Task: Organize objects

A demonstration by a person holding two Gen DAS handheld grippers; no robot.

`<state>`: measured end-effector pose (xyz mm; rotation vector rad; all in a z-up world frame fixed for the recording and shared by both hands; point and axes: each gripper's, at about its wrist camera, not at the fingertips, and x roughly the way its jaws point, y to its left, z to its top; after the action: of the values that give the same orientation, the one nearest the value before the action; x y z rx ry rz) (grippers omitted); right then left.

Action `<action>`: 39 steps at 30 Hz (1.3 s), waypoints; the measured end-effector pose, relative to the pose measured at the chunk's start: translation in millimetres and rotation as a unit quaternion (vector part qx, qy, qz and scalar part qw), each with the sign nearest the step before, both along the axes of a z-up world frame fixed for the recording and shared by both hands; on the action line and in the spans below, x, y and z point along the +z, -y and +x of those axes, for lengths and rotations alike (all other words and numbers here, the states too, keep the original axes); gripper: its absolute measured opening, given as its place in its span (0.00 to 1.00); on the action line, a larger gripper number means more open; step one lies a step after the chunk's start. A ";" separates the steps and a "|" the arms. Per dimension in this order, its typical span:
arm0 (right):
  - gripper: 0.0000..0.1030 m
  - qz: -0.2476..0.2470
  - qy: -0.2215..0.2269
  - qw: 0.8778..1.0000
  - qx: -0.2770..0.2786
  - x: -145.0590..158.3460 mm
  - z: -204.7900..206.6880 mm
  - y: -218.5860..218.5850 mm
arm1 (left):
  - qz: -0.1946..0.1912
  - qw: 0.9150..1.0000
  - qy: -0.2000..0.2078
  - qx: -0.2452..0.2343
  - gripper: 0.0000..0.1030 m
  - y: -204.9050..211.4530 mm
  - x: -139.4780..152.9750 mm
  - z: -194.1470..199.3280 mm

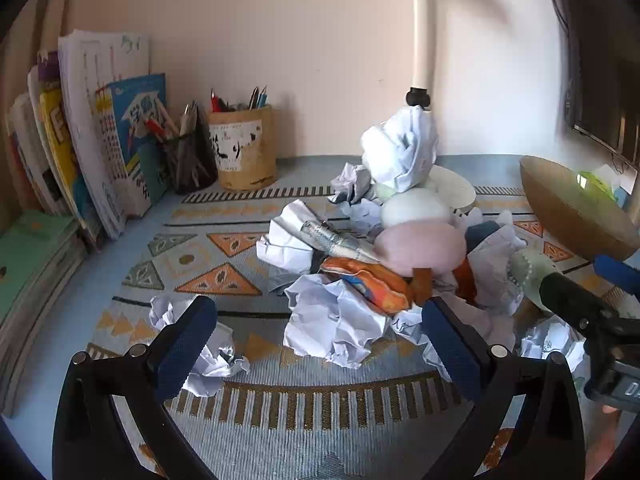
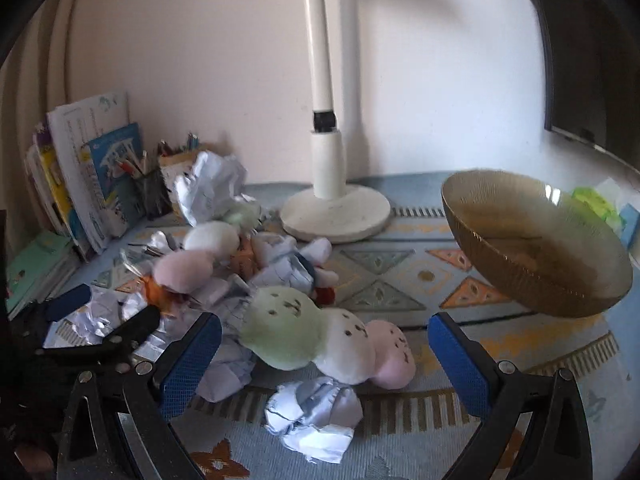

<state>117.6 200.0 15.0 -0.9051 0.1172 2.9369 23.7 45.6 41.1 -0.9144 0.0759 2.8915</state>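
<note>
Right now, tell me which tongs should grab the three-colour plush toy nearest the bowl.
Right tongs: open, with the plush toy lying directly between its fingers, near the bowl. The left tongs face crumpled paper.

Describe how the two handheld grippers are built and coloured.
Both match: the left gripper and right gripper have glossy black frames with silver screw heads. Each carries two fingers faced with textured blue pads. No cables or sleeves show.

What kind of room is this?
Probably a home study desk: upright workbooks against the wall, a tan cylindrical pen holder full of pens, and a white desk lamp.
</note>
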 end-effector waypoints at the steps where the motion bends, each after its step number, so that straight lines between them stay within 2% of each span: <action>1: 1.00 -0.004 0.001 1.000 0.001 0.1 -0.2 -0.2 | 0.003 1.000 0.001 0.001 0.99 1.4 0.0 -0.7; 17: 1.00 -0.002 0.021 1.000 0.003 -6.0 -5.5 0.2 | 0.024 1.000 0.019 0.003 0.99 10.6 -2.2 -0.2; 39: 1.00 0.000 0.024 1.000 0.004 -7.5 -6.9 1.3 | 0.013 1.000 0.018 0.002 0.99 5.2 -2.3 -0.5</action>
<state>110.7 198.7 7.4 -0.9781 0.1103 2.9199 23.2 40.5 38.8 -0.9628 0.0338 2.8707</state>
